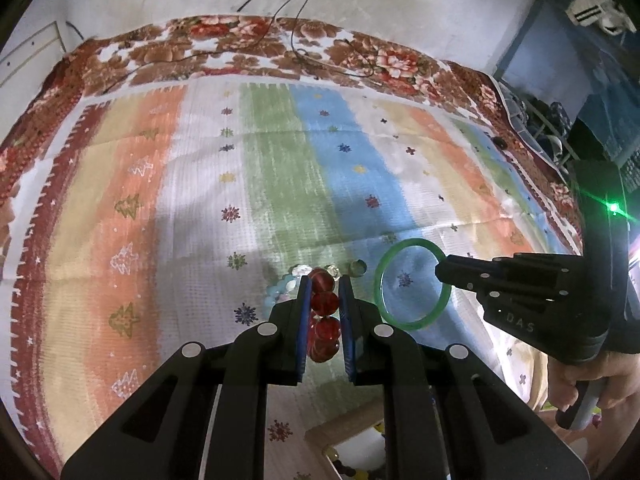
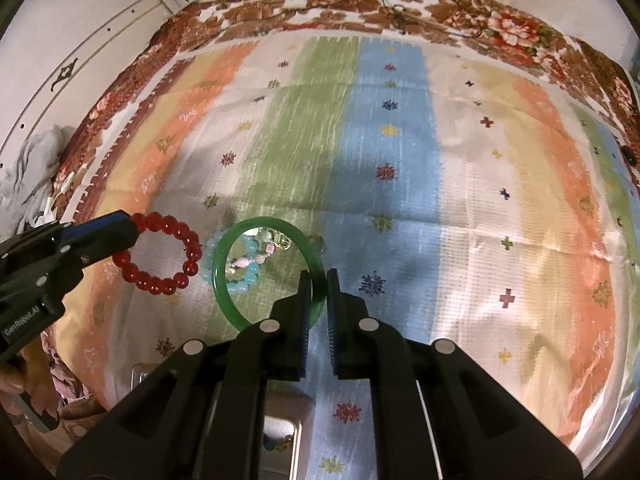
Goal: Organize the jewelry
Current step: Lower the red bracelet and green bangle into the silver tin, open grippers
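Because each bracelet is pinched at one spot on its rim, both hang free as open loops above the bed cloth [image 1: 192, 184], which looks like the way to carry them to storage without dragging the other pieces along.

Nearest in the left wrist view, the left hand-held gripper [image 1: 325, 294] has its jaws drawn almost together on the red bead bracelet [image 2: 160, 258]; several red beads sit in a line between the blue pads, and the rest of the loop hangs beyond the tips. Below it, at the near edge, the corner of a wooden box [image 1: 348, 420] shows with small pieces inside, probably where the jewelry is meant to go.

Just to the right, the right hand-held gripper [image 2: 318, 280] is fully closed on the green bangle [image 2: 264, 272], gripping its right side so the ring stands out to the left of the tips. A person's hand [image 1: 592, 384] holds that tool's handle.

Farther off, resting on the striped cloth between the two lifted loops, a pale blue bead bracelet [image 2: 246, 268] and some small clear and gold pieces [image 2: 276, 238] remain to be collected. Neither gripper touches them.

Beyond, the flowered blanket border [image 1: 256, 48] meets the wall.
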{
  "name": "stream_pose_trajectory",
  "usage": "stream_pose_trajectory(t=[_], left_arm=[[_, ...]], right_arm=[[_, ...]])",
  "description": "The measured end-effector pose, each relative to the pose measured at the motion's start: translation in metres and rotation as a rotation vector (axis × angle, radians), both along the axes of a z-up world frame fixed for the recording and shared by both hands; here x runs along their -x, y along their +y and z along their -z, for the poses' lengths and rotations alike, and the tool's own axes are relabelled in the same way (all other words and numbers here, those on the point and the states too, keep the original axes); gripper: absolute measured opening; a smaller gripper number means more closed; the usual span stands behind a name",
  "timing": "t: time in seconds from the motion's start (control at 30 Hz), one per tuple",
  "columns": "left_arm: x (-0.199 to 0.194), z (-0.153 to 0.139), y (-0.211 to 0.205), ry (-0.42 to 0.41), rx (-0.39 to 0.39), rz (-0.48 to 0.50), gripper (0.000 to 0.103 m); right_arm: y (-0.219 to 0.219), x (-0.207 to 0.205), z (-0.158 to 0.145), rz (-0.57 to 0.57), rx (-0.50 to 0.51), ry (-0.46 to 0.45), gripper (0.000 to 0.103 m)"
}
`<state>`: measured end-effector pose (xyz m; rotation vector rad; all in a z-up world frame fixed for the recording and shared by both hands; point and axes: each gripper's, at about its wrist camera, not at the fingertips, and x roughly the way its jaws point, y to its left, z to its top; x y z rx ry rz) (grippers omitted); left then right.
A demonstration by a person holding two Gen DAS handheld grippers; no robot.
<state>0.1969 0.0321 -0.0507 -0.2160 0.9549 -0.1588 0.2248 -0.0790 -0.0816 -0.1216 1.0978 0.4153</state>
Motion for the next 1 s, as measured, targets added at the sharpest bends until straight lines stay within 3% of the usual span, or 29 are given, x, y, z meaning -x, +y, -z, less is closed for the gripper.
stream_pose_trajectory(t=[0.37, 1.0], left_arm=[[0.03, -0.025, -0.019, -0.058, -0.014, 0.002, 0.013], [0.102, -0.045, -0.036, -0.134, 0.01, 0.02, 0.013]], right_arm=[[-0.011, 0.037, -0.033, 0.0, -0.03, -0.122, 0.009], [-0.029, 0.115, -0.051, -0.044, -0.062, -0.167, 0.009]])
